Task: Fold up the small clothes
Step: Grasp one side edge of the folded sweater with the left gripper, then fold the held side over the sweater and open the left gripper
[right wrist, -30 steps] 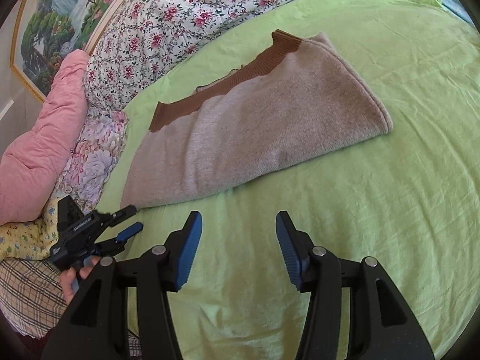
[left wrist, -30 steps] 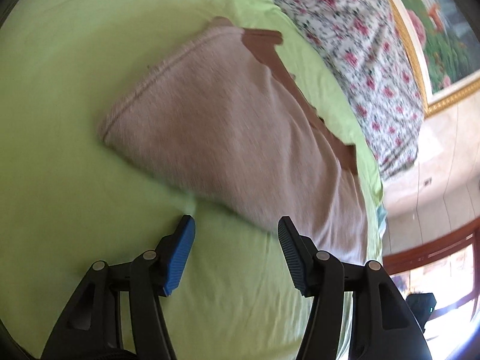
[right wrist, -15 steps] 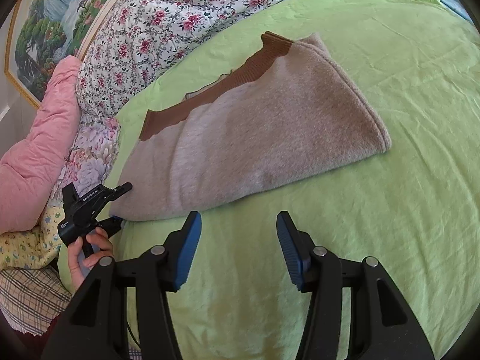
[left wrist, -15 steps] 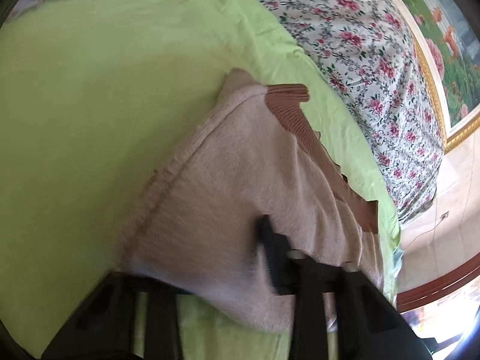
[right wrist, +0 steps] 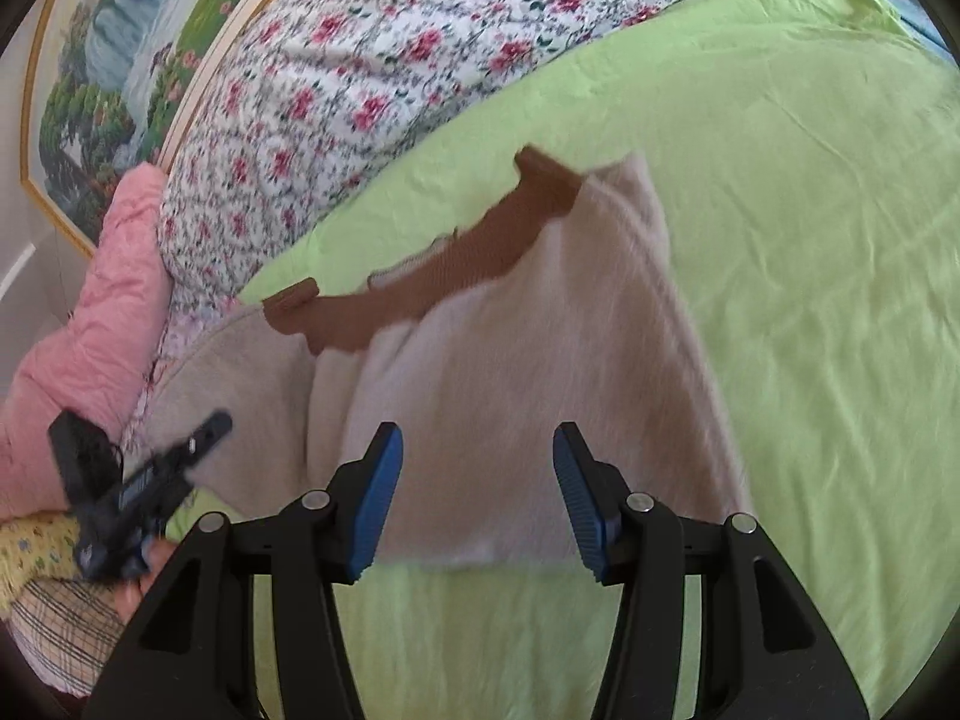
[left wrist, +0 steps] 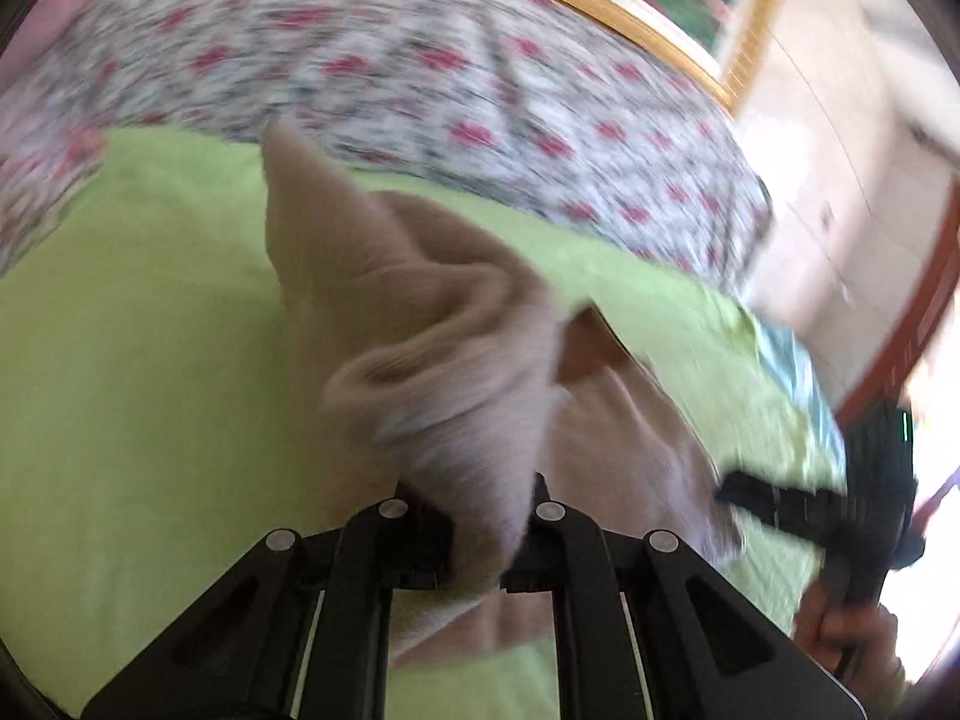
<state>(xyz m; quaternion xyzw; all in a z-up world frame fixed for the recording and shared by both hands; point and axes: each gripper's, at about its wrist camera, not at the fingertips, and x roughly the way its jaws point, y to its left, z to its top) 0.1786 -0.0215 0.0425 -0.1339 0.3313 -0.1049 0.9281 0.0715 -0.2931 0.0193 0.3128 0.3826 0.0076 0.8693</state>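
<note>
Left wrist view: a green bed sheet [left wrist: 150, 396] with a floral quilt [left wrist: 420, 78] behind. The left tool [left wrist: 474, 531] is clenched on a raised fold of the beige garment [left wrist: 456, 372], directly ahead.

Right wrist view: same sheet [right wrist: 810, 300]. The right tool [right wrist: 477, 495] is released, jaws spread, at the garment's [right wrist: 528, 372] near edge; its brown trim [right wrist: 468, 270] lies beyond.

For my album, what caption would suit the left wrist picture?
Left gripper pinching and lifting one end of a beige garment off a green bedsheet.
</note>
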